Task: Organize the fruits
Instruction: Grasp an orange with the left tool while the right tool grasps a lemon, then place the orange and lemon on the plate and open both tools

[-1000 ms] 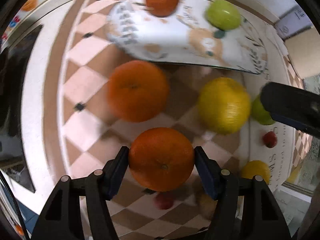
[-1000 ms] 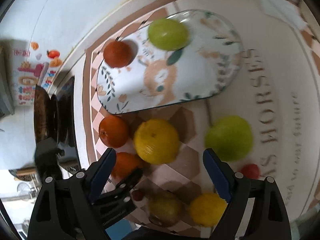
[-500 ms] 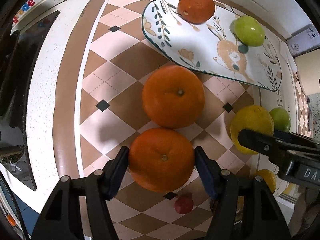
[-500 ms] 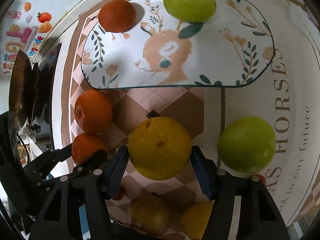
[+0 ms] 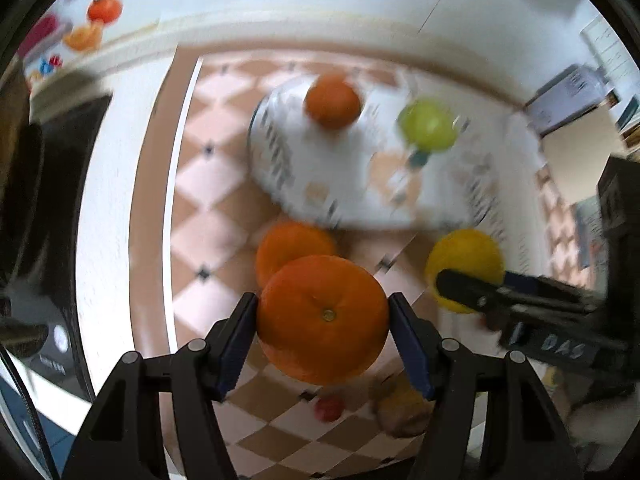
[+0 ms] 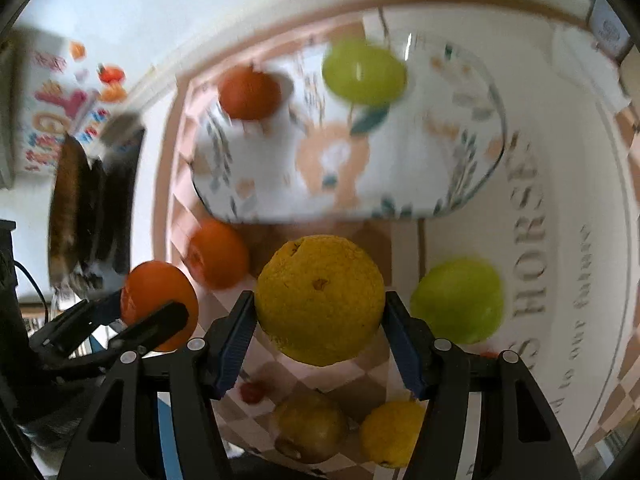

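checkered cloth over the bench (image 5: 208,184), pale wall behind, and both pictures smear with motion. big change: half a second back both fruits sat low among the pile, now both ride higher, clear of the cloth. left gripper (image 5: 323,316) has its jaws pinching the orange (image 5: 322,318) by its sides, and a second orange (image 5: 292,246) peeks out just behind it, down on the cloth. right gripper (image 6: 319,312) has its jaws clamped on the big yellow citrus (image 6: 319,298), lifted just in front of the tray. my read: two picks are made and the carry toward the tray is on.

now the tray (image 6: 420,168), the one with the deer print: it holds a small orange (image 6: 249,92) at its far left and a green apple (image 6: 364,72) at its far right, the middle bare. off the tray, near its front edge, wait a green apple (image 6: 458,300), a lemon (image 6: 390,434), a brownish pear (image 6: 308,426) and a small red fruit (image 6: 251,392).
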